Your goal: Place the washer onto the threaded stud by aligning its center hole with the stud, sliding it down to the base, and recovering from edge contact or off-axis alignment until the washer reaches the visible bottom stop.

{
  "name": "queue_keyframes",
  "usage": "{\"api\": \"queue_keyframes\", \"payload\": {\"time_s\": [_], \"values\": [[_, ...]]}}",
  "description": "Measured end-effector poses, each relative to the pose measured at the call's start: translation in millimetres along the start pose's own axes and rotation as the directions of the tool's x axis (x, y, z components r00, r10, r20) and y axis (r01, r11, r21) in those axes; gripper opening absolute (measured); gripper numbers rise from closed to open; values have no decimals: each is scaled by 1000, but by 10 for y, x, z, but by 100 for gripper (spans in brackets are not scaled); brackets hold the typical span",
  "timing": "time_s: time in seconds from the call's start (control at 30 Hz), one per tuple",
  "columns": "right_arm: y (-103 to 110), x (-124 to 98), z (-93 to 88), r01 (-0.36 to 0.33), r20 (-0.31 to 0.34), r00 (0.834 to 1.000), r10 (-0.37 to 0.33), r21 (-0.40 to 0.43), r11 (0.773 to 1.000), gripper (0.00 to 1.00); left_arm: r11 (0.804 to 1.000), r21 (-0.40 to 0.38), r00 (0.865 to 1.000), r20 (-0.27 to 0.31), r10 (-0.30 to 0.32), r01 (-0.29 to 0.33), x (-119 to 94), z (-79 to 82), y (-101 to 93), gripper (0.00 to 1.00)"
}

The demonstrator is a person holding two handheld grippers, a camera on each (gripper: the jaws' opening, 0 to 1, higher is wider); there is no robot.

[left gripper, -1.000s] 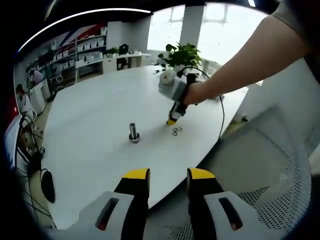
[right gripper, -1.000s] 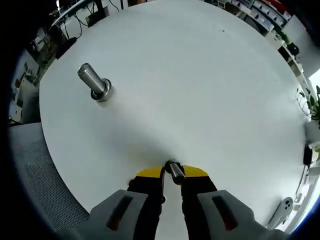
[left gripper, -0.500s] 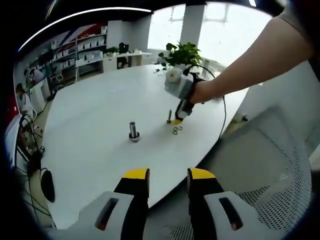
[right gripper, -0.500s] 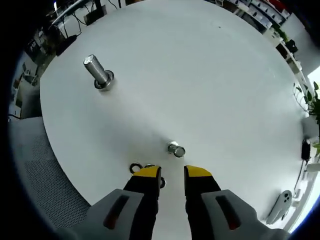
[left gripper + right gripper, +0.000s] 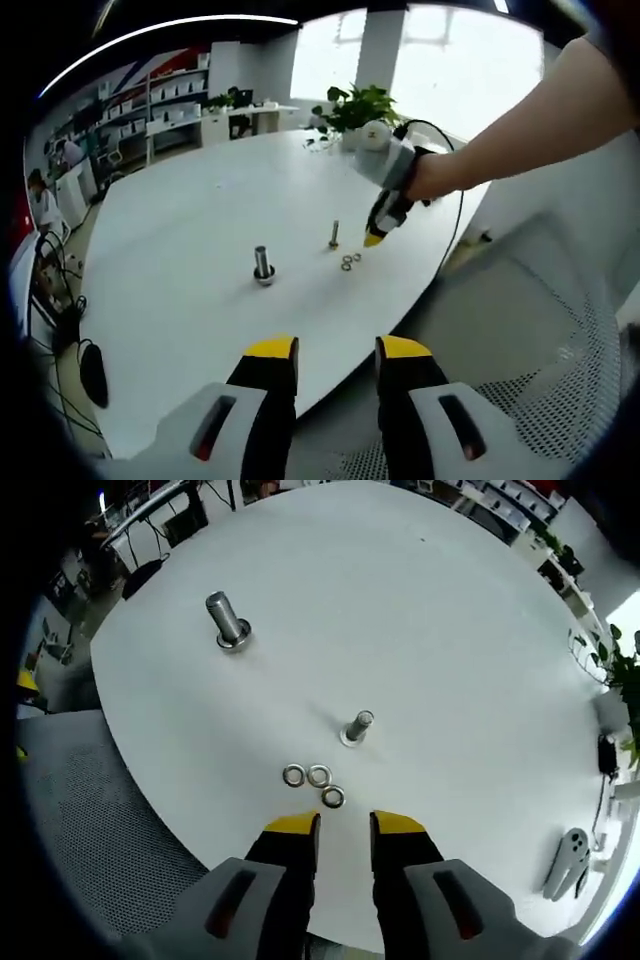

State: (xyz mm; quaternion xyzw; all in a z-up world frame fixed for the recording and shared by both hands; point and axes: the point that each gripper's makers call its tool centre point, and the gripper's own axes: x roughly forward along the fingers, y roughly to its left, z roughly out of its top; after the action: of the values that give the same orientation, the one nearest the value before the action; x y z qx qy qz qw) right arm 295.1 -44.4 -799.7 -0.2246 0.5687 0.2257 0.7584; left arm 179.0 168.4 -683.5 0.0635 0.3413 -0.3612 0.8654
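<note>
Three small metal washers lie in a cluster on the white round table; in the left gripper view the washers look tiny. A thin threaded stud stands upright just beyond them, the same stud showing far off. A thicker stud with a washer at its base stands further away; this thicker stud is left of the thin one. My right gripper is open above the washers, empty, and the right gripper hangs over the table. My left gripper is open, off the table's edge.
A person's arm holds the right gripper. A potted plant stands at the table's far side. A grey mesh chair sits beside the table edge. A white device and a dark object lie near the far rim.
My right gripper let go of the thin stud, leaving it upright on the table, then drew back and up, bringing the three washers into sight. The left gripper stayed put.
</note>
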Motion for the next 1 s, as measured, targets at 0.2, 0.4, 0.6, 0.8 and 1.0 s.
{"api": "queue_keyframes", "payload": {"time_s": [0.2,0.4,0.6,0.8,1.0], "values": [[0,-10,-191,-6,-66,998,-5,-161,987,25,1000,-1,1000,-4,2,-2,3,-8,7,29],[2,-9,-260,-25,-56,998,17,-139,990,25,999,-16,999,9,51,-51,-30,7,102,29],[-17,16,-356,-49,-62,997,38,-188,981,25,993,-23,993,22,112,-112,-73,29,206,29],[-60,-8,-268,-80,6,997,81,-151,985,25,991,-34,990,37,133,-132,-91,47,235,30],[-130,81,-410,-90,1,996,92,-174,981,25,983,-55,979,95,182,-178,-169,148,316,30]]}}
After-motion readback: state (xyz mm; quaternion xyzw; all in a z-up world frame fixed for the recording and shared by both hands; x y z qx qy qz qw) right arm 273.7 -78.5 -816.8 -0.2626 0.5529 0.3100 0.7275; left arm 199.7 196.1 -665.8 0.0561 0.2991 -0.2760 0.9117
